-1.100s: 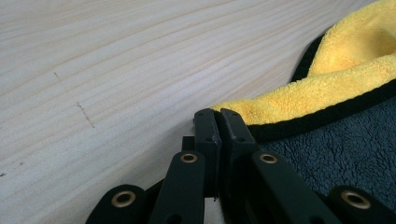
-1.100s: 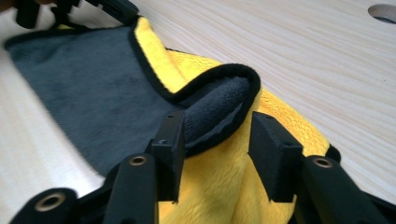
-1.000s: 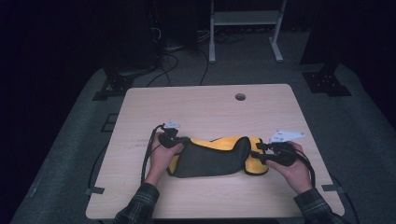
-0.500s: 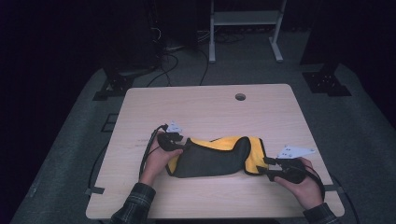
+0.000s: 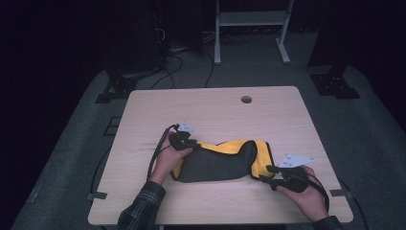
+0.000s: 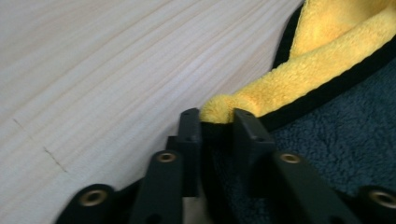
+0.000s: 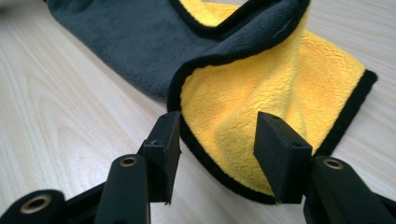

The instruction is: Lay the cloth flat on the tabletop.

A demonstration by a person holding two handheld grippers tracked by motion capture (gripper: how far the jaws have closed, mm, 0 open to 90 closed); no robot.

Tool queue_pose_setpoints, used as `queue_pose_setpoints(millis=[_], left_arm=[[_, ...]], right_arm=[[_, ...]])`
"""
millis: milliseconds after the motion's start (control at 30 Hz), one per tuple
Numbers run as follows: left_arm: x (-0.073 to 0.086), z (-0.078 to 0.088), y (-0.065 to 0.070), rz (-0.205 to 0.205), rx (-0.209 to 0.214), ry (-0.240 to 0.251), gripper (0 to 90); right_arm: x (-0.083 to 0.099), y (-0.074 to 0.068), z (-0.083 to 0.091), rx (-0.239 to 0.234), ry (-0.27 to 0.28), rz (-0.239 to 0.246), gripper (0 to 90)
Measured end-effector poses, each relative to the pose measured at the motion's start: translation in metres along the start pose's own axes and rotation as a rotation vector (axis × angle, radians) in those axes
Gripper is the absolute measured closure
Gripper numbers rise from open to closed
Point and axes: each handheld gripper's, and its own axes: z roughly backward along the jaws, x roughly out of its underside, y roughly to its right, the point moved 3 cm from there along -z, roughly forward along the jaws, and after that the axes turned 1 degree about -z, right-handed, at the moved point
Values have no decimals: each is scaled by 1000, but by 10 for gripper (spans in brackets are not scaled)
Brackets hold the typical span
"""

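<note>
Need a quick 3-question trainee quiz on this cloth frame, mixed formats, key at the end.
1. True or false: the left claw is pinching a folded edge of the cloth.
2. Multiple choice: the right claw is A) shut on the cloth's corner, B) open with its jaws astride the yellow corner, C) lifted high above the table.
3. Fill in: the cloth is yellow on one face and dark ____ on the other, with a black border.

Key: 1 true; 2 B; 3 grey.
</note>
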Motion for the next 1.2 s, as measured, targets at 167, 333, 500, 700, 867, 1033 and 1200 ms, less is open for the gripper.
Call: queue_pose_setpoints(millis=[167, 333, 500, 700, 867, 1033, 1200], left_arm=[[-3, 0, 2, 33, 0, -24, 791], [-4, 4, 1, 60, 17, -3, 795], [-7, 15, 2, 98, 43, 54, 798], [-10, 26, 4, 120, 73, 112, 800], [-14, 42, 3, 136, 80, 160, 800], [-18, 65, -4, 149, 49, 217, 801], [-20, 92, -11, 166, 22, 278, 802]], right_arm=[[2, -5, -1, 1, -16, 24, 513], [1, -12, -9, 23, -40, 70, 513], [-7, -20, -26, 35, -50, 122, 501], [-14, -19, -38, 67, -43, 110, 764], [-24, -6, -20, 75, 44, 39, 853], [-37, 11, 7, 107, 137, -4, 858], [-48, 28, 38, 122, 231, -52, 862]])
